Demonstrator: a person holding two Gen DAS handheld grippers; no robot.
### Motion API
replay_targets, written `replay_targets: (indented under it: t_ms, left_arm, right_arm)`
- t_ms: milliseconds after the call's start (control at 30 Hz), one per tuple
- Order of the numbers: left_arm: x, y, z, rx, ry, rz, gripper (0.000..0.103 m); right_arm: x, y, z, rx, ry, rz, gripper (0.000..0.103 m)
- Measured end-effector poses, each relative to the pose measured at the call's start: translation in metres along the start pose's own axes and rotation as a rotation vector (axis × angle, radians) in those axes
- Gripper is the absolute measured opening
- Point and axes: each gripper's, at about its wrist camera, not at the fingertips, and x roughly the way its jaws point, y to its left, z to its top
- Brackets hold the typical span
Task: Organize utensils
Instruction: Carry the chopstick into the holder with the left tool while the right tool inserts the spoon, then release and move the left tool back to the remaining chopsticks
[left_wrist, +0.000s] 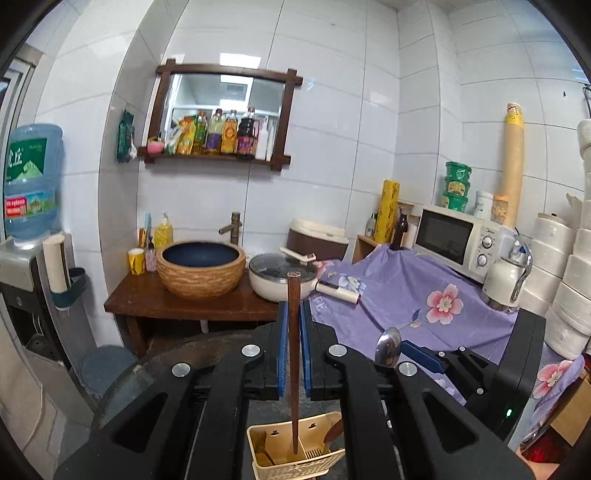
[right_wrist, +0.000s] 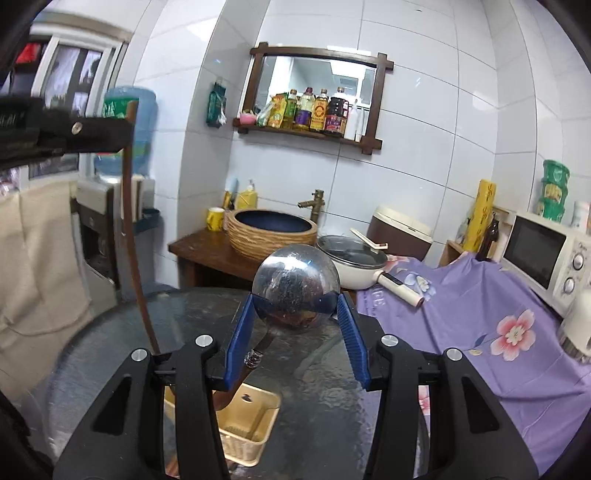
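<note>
My left gripper (left_wrist: 294, 314) is shut on a dark wooden chopstick (left_wrist: 293, 354) held upright, its lower end inside a cream plastic utensil holder (left_wrist: 295, 448) on the glass table. My right gripper (right_wrist: 295, 306) is shut on the bowl of a steel ladle (right_wrist: 295, 286), whose handle (right_wrist: 255, 354) slants down into the utensil holder (right_wrist: 245, 424). In the left wrist view the ladle (left_wrist: 388, 345) and right gripper (left_wrist: 421, 354) sit to the right. In the right wrist view the chopstick (right_wrist: 129, 221) and the left gripper's fingers (right_wrist: 77, 134) are at far left.
A round dark glass table (right_wrist: 325, 387) bears the holder. Behind it stand a wooden stand (left_wrist: 184, 302) with a woven basin (left_wrist: 201, 269) and a white pan (left_wrist: 280, 280). A purple floral cloth (left_wrist: 406, 295), microwave (left_wrist: 458, 240) and paper rolls (left_wrist: 569, 277) are right; a water dispenser (left_wrist: 29, 206) left.
</note>
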Motion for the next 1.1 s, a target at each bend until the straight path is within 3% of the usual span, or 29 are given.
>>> replay_targets:
  t_ms: [333, 533, 867, 967, 1067, 1100]
  left_arm:
    - [0.063, 0.025, -0.075, -0.073, 0.163, 0.028, 0.006]
    - [0.077, 0.030, -0.105, -0.078, 0.226, 0.023, 0.006]
    - [0.085, 0.032, -0.125, -0.074, 0.265, 0.025, 0.002]
    - [0.079, 0.031, -0.125, -0.074, 0.252, 0.017, 0.003]
    - [0.068, 0.031, -0.126, -0.075, 0.230, 0.016, 0.020]
    - [0.061, 0.033, -0.128, -0.078, 0.214, 0.027, 0.034]
  right_arm:
    - [0.033, 0.026, -0.079, -0.040, 0.045, -0.014, 0.047]
    - [0.041, 0.035, -0.099, -0.056, 0.061, -0.006, 0.047]
    - [0.048, 0.042, -0.119, -0.055, 0.090, 0.011, 0.047]
    - [0.043, 0.043, -0.120, -0.068, 0.060, 0.005, 0.060]
    - [0.033, 0.041, -0.120, -0.060, 0.035, -0.003, 0.061]
    - [0.028, 0.040, -0.120, -0.053, 0.029, -0.005, 0.061]
